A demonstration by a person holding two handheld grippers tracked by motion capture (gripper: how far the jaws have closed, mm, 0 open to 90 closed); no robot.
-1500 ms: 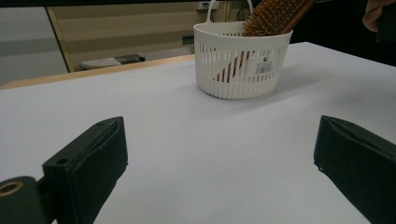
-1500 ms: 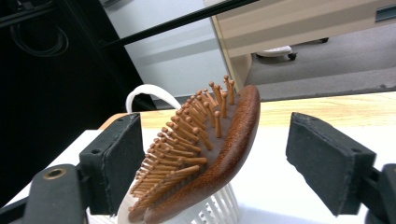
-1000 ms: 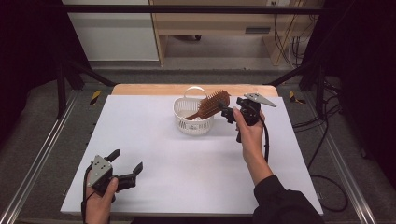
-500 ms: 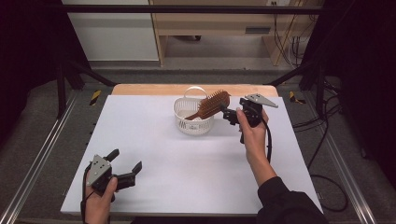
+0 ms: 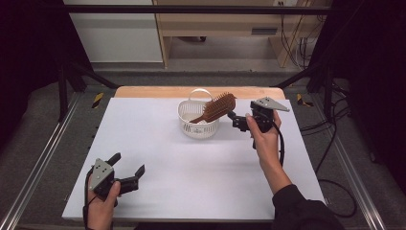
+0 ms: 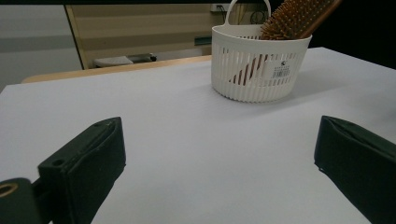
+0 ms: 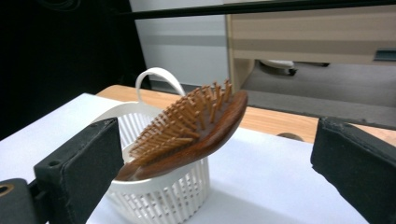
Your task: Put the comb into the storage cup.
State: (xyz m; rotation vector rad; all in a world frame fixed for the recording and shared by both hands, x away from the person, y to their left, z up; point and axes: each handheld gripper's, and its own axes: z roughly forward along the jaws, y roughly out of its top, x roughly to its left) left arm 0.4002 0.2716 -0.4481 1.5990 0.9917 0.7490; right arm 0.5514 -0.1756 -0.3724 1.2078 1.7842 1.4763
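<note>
A white slotted basket (image 5: 198, 125) with a loop handle stands at the far middle of the white table (image 5: 191, 191). A wooden hairbrush (image 5: 218, 106) leans in it, handle down inside, bristled head poking out over the right rim. My right gripper (image 5: 234, 120) hovers just right of the brush head; its jaws have just been opening and now stand wide, with the brush (image 7: 191, 128) and basket (image 7: 159, 196) ahead between them, untouched. My left gripper (image 5: 128, 164) rests open near the front left corner, nothing in it, facing the basket (image 6: 259, 70) and brush (image 6: 294, 18).
A strip of bare wood (image 5: 143, 92) runs along the table's far edge. Metal rails (image 5: 43, 158) flank both sides. Cables (image 5: 335, 143) trail on the floor at the right. A wooden cabinet (image 5: 230, 28) stands beyond the table.
The right gripper's jaws have spread away from the brush head and let it go. The brush now rests on the basket rim. The left gripper has stayed put.
</note>
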